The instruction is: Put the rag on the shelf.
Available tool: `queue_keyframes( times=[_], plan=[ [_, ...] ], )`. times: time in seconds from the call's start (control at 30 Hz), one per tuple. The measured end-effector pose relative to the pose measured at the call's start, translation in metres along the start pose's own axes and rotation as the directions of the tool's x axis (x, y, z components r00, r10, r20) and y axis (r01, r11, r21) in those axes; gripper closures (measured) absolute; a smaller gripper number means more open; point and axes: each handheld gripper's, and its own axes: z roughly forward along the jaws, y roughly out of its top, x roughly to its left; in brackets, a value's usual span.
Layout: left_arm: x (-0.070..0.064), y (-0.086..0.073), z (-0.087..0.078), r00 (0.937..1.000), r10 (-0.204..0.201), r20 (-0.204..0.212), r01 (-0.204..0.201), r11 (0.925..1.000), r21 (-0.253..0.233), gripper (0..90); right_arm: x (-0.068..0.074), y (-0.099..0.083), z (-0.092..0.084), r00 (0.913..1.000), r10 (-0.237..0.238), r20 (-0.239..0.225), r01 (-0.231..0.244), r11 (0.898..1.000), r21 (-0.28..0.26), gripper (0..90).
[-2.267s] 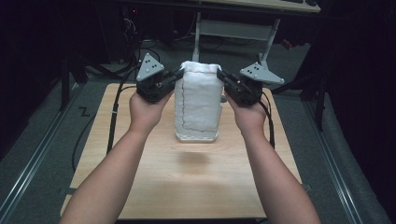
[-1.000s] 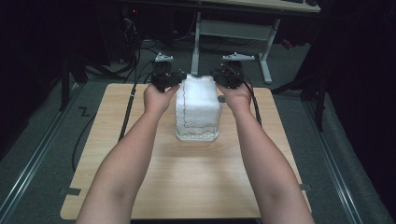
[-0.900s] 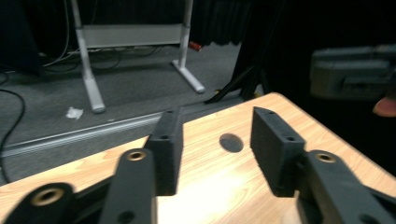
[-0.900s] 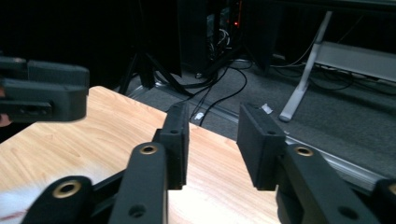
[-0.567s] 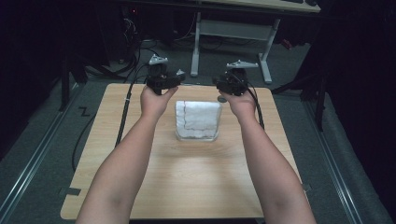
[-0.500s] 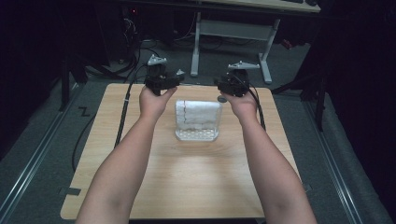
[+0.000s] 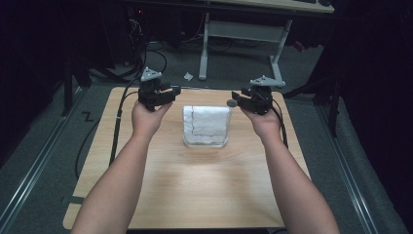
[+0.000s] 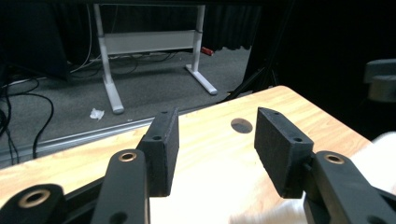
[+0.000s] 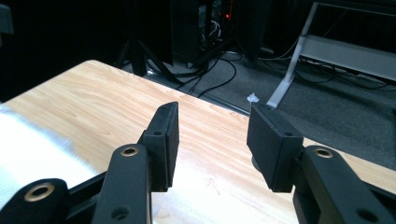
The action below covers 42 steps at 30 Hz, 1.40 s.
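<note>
White folded cloth (image 7: 206, 126) flat at mid-bench, between two parted, empty tools.

Lies on the wooden bench (image 7: 195, 185) as a squarish pad, slightly longer front to back, dark stitch line down its left half, near edge facing the person. Left tool (image 7: 171, 92) hovers off the far-left corner, right tool (image 7: 237, 99) off the far-right corner, both clear of the fabric, jaws spread wide with nothing between them. About equally near, the right perhaps a touch closer to its corner. Sits inward and toward the person from each tool, seen as a white edge low right in the left gripper view (image 8: 373, 154) and low left in the right gripper view (image 9: 32, 144). Probably calls for an inward reach along the short axis from either side.
</note>
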Motion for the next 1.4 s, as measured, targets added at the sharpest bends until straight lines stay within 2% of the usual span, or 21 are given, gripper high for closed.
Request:
queue_keyframes(
  times=[0.1, 0.23, 0.33, 0.47, 0.53, 0.7, 0.73, 0.77, 0.83, 0.93, 1.0, 1.07, 1.1, 1.13, 1.23, 1.27, 1.3, 1.33, 1.37, 1.4],
  plan=[
    [-0.001, -0.008, -0.009, 0.9999, -0.01, 0.0, 0.01, 0.9999, 0.007, 51.1, 0.002, -0.005, -0.013, 0.9999, -0.012, 0.012, 0.012, 1.0, -0.015, 53.1],
    [-0.008, -0.022, -0.022, 1.0, -0.001, 0.002, 0.001, 1.0, -0.004, 50.8, 0.007, -0.013, -0.03, 0.9999, -0.013, 0.001, 0.013, 0.999, -0.034, 49.8],
    [-0.012, -0.032, -0.032, 1.0, 0.007, 0.006, -0.007, 1.0, 0.0, 50.8, 0.015, -0.021, -0.042, 0.9989, -0.044, 0.013, 0.045, 0.998, -0.038, 49.1],
    [-0.015, -0.041, -0.041, 0.9993, 0.038, -0.005, -0.038, 0.9993, 0.009, 51.1, 0.025, -0.031, -0.054, 0.9959, -0.088, 0.02, 0.089, 0.996, -0.029, 48.1],
    [-0.018, -0.052, -0.049, 0.9985, 0.056, -0.002, -0.055, 0.9982, 0.024, 51.0, 0.029, -0.038, -0.058, 0.996, -0.089, 0.01, 0.089, 0.996, -0.021, 47.2],
    [-0.026, -0.081, -0.063, 0.9987, 0.029, 0.041, -0.031, 0.998, 0.055, 51.9, 0.04, -0.06, -0.069, 0.9962, -0.087, 0.0, 0.087, 0.996, 0.0, 46.5],
    [-0.026, -0.081, -0.063, 0.9987, 0.029, 0.041, -0.031, 0.998, 0.055, 51.8, 0.042, -0.064, -0.07, 0.9964, -0.084, -0.002, 0.084, 0.996, 0.007, 46.3],
    [-0.03, -0.095, -0.07, 0.998, 0.03, 0.055, -0.034, 0.9973, 0.065, 51.7, 0.044, -0.07, -0.072, 0.9962, -0.087, -0.001, 0.087, 0.996, 0.007, 46.3],
    [-0.032, -0.112, -0.075, 0.9966, 0.025, 0.078, -0.031, 0.9965, 0.077, 51.6, 0.048, -0.081, -0.074, 0.9958, -0.091, -0.009, 0.091, 0.996, 0.019, 46.0],
    [-0.033, -0.137, -0.082, 0.9948, -0.002, 0.102, -0.009, 0.994, 0.109, 50.1, 0.054, -0.101, -0.072, 0.9923, -0.123, 0.01, 0.123, 0.991, 0.053, 45.5],
    [-0.035, -0.155, -0.085, 0.9947, -0.002, 0.103, -0.012, 0.9907, 0.135, 49.5, 0.056, -0.115, -0.07, 0.992, -0.126, 0.006, 0.126, 0.99, 0.068, 45.4],
    [-0.037, -0.172, -0.087, 0.9948, 0.014, 0.101, -0.031, 0.9838, 0.176, 49.1, 0.059, -0.13, -0.068, 0.9926, -0.122, -0.003, 0.121, 0.989, 0.088, 44.8],
    [-0.037, -0.172, -0.087, 0.9948, 0.014, 0.101, -0.031, 0.9838, 0.176, 48.7, 0.059, -0.13, -0.068, 0.9926, -0.122, -0.003, 0.121, 0.989, 0.088, 44.8],
    [-0.04, -0.19, -0.09, 0.9948, 0.014, 0.101, -0.036, 0.9765, 0.213, 48.5, 0.064, -0.146, -0.066, 0.9936, -0.112, -0.011, 0.113, 0.987, 0.11, 44.4],
    [-0.049, -0.222, -0.098, 0.9894, -0.046, 0.138, 0.006, 0.9615, 0.275, 47.1, 0.072, -0.175, -0.068, 0.9945, -0.104, -0.01, 0.105, 0.985, 0.136, 44.2],
    [-0.053, -0.229, -0.101, 0.9896, -0.051, 0.135, 0.007, 0.9512, 0.308, 48.2, 0.074, -0.187, -0.071, 0.9947, -0.103, 0.001, 0.101, 0.984, 0.144, 44.2],
    [-0.056, -0.23, -0.102, 0.9898, -0.045, 0.135, -0.004, 0.9416, 0.337, 50.3, 0.073, -0.199, -0.075, 0.9961, -0.088, 0.002, 0.087, 0.987, 0.138, 45.2],
    [-0.06, -0.229, -0.104, 0.9891, -0.019, 0.146, -0.029, 0.9459, 0.323, 48.5, 0.072, -0.209, -0.08, 0.9975, -0.07, -0.014, 0.071, 0.985, 0.156, 47.2],
    [-0.063, -0.227, -0.105, 0.9888, 0.007, 0.149, -0.053, 0.9512, 0.304, 48.0, 0.071, -0.209, -0.082, 0.9966, -0.073, -0.039, 0.079, 0.978, 0.192, 43.7],
    [-0.064, -0.226, -0.104, 0.9893, 0.028, 0.143, -0.071, 0.9497, 0.305, 47.7, 0.069, -0.208, -0.086, 0.9936, -0.109, -0.032, 0.113, 0.977, 0.18, 44.7]
  ],
)
